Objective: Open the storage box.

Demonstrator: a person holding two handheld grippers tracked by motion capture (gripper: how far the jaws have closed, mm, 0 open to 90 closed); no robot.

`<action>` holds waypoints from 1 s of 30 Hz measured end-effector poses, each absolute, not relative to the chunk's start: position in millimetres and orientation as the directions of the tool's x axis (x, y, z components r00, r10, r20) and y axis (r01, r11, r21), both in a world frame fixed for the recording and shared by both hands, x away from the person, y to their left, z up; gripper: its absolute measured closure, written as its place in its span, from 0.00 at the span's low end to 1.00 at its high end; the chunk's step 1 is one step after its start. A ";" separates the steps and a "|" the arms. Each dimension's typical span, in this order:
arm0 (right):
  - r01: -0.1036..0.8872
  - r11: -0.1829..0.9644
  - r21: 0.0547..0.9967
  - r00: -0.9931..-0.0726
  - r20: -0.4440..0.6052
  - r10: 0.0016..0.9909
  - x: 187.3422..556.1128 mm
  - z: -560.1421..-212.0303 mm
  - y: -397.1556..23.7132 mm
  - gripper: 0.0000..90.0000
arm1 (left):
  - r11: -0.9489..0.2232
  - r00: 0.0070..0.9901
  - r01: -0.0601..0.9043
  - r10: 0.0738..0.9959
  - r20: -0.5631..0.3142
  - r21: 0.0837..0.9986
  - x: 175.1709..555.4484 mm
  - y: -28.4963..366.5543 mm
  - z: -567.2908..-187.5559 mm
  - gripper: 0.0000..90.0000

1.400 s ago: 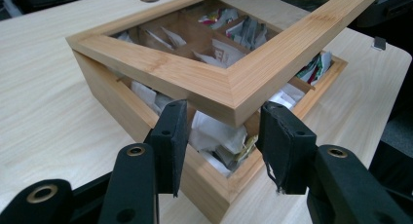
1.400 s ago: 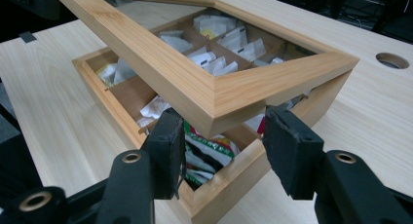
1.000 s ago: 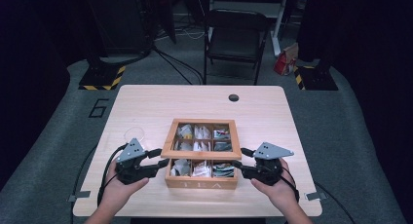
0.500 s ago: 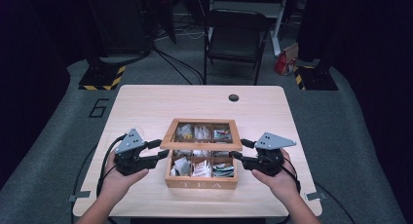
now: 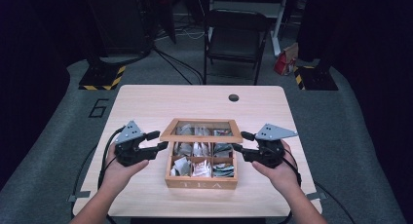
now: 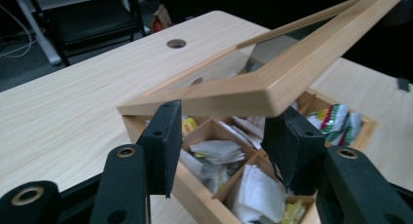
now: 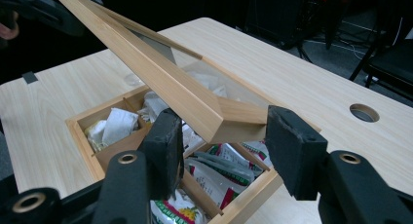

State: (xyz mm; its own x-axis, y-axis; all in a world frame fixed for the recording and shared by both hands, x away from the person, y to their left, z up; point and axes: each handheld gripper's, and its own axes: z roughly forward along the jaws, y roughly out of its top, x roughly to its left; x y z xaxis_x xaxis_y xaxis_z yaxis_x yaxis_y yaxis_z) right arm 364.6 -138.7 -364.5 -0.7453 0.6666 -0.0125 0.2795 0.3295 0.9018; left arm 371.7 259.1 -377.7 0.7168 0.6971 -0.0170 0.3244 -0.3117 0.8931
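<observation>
Left gripper point(image 5: 158, 140) first: set at the front-left corner of the lid point(image 6: 234, 95), jaws standing apart on either side of it, just eased a little wider; impossible to tell whether pressing on the wood or merely propping it. Same at the right gripper point(image 5: 238, 141): spread about the front-right corner, grip likewise unclear. Lid tilted up at the front, back edge down on the tea box point(image 5: 200, 184), mid-table point(image 5: 160, 102) between both hands.

Likely trouble: a slip off either corner, from so shallow a hold, and a slam down onto the tea bags point(image 5: 199, 168). Also possible: twisting of the frame from uneven lifting, or dragging the whole box along.
</observation>
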 end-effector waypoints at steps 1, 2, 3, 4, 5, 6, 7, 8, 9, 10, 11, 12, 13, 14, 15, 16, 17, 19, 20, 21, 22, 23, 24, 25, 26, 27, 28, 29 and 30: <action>0.281 0.319 0.905 -0.742 -0.006 0.670 365.7 -363.2 -138.3 0.53 | -0.307 0.712 0.333 0.701 -0.024 0.892 374.2 258.9 -379.0 0.55; 0.282 0.314 0.907 -0.739 -0.003 0.673 367.7 -360.7 -138.5 0.54 | -0.312 0.710 0.345 0.703 -0.028 0.885 380.8 258.1 -382.1 0.55; 0.282 0.314 0.907 -0.739 -0.003 0.673 367.7 -360.7 -138.5 0.54 | -0.312 0.710 0.345 0.703 -0.028 0.885 380.8 258.1 -382.1 0.56; 0.281 0.311 0.908 -0.739 -0.002 0.674 368.7 -360.0 -138.4 0.54 | -0.310 0.707 0.349 0.707 -0.031 0.884 385.1 256.4 -384.4 0.56; 0.282 0.308 0.909 -0.738 0.001 0.674 370.0 -358.6 -138.7 0.54 | -0.310 0.706 0.353 0.707 -0.033 0.883 387.4 255.4 -385.4 0.56; 0.286 0.302 0.909 -0.737 0.007 0.676 370.6 -357.8 -138.5 0.54 | -0.310 0.704 0.358 0.709 -0.037 0.881 391.2 254.0 -386.9 0.57; 0.283 0.299 0.911 -0.738 0.007 0.675 372.4 -356.9 -138.7 0.54 | -0.305 0.701 0.362 0.712 -0.041 0.881 393.8 252.6 -387.8 0.57; 0.290 0.293 0.911 -0.735 0.016 0.678 372.8 -356.0 -138.7 0.54 | -0.307 0.698 0.362 0.715 -0.037 0.880 396.2 251.4 -388.5 0.57; 0.288 0.296 0.911 -0.736 0.012 0.677 374.0 -354.6 -138.6 0.54 | -0.300 0.692 0.361 0.721 -0.038 0.883 399.9 249.2 -389.8 0.57; 0.288 0.296 0.911 -0.736 0.012 0.677 374.0 -354.6 -138.6 0.54 | -0.300 0.692 0.361 0.721 -0.038 0.883 399.9 249.2 -389.8 0.57; 0.284 0.302 0.910 -0.736 0.005 0.677 375.1 -353.0 -138.1 0.54 | -0.297 0.686 0.364 0.727 -0.038 0.883 402.5 247.8 -390.6 0.56; 0.284 0.302 0.910 -0.736 0.005 0.677 375.1 -353.0 -138.1 0.54 | -0.299 0.688 0.365 0.725 -0.039 0.881 404.2 247.6 -390.5 0.56; 0.285 0.301 0.910 -0.735 0.006 0.678 375.3 -352.5 -138.1 0.54 | -0.289 0.679 0.366 0.733 -0.041 0.885 406.3 246.2 -391.4 0.56; 0.283 0.301 0.911 -0.735 0.004 0.678 376.1 -351.9 -138.0 0.54 | -0.293 0.679 0.369 0.733 -0.040 0.882 407.6 246.0 -391.1 0.56; 0.280 0.302 0.911 -0.735 0.001 0.678 376.6 -351.5 -137.8 0.54 | -0.289 0.677 0.369 0.735 -0.042 0.883 408.3 245.4 -391.4 0.56; 0.278 0.307 0.910 -0.737 -0.003 0.676 376.8 -351.2 -138.3 0.54 | -0.287 0.676 0.366 0.736 -0.041 0.885 409.5 244.6 -391.6 0.56; 0.284 0.300 0.910 -0.733 0.005 0.680 376.9 -350.7 -137.7 0.54 | -0.284 0.675 0.363 0.737 -0.041 0.887 409.9 244.1 -391.6 0.57; 0.286 0.299 0.910 -0.733 0.007 0.680 377.6 -350.1 -137.8 0.54 | -0.280 0.671 0.354 0.741 -0.034 0.892 411.0 243.6 -391.0 0.58; 0.282 0.299 0.912 -0.735 0.004 0.679 378.1 -349.9 -137.7 0.54 | -0.279 0.669 0.357 0.743 -0.035 0.891 411.5 243.6 -390.5 0.59; 0.282 0.300 0.911 -0.734 0.004 0.679 378.3 -349.7 -137.6 0.54 | -0.270 0.664 0.361 0.747 -0.042 0.893 411.7 243.0 -390.4 0.61; 0.278 0.302 0.912 -0.736 0.000 0.677 378.7 -349.5 -137.7 0.54 | -0.266 0.660 0.354 0.751 -0.038 0.897 412.6 243.2 -390.1 0.62; 0.279 0.304 0.911 -0.736 -0.001 0.677 378.7 -349.3 -137.7 0.54 | -0.265 0.659 0.357 0.751 -0.041 0.896 412.9 243.2 -389.6 0.62; 0.280 0.302 0.911 -0.734 0.001 0.679 379.0 -348.8 -137.8 0.54 | -0.270 0.660 0.356 0.751 -0.036 0.895 413.4 242.9 -389.3 0.62; 0.280 0.302 0.911 -0.734 0.001 0.679 379.0 -348.8 -137.8 0.54 | -0.270 0.657 0.354 0.753 -0.032 0.896 413.4 242.2 -389.2 0.62; 0.281 0.299 0.912 -0.733 0.003 0.680 379.4 -348.5 -137.6 0.54 | -0.273 0.655 0.349 0.755 -0.026 0.896 413.6 241.7 -388.9 0.62; 0.279 0.300 0.912 -0.736 0.002 0.677 380.1 -348.0 -137.8 0.54 | -0.275 0.654 0.354 0.756 -0.026 0.894 413.6 241.3 -388.1 0.62; 0.271 0.303 0.914 -0.739 -0.004 0.673 381.6 -347.5 -138.3 0.54 | -0.270 0.650 0.348 0.760 -0.024 0.898 414.7 240.8 -387.9 0.63; 0.271 0.303 0.914 -0.739 -0.004 0.673 381.6 -347.5 -138.3 0.54 | -0.270 0.650 0.348 0.760 -0.024 0.898 414.7 240.8 -387.9 0.62; 0.274 0.301 0.913 -0.738 -0.002 0.675 382.2 -347.4 -138.5 0.54 | -0.275 0.653 0.352 0.757 -0.024 0.895 415.4 241.0 -387.1 0.62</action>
State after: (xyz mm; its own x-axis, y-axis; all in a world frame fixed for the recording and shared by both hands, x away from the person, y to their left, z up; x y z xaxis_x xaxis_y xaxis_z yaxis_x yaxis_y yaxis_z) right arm 382.2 -138.5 -347.4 -0.7377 0.6751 -0.0017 0.2737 0.3014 0.9134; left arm 415.4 241.0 -387.1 0.6526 0.7573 -0.0240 0.3522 -0.2752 0.8945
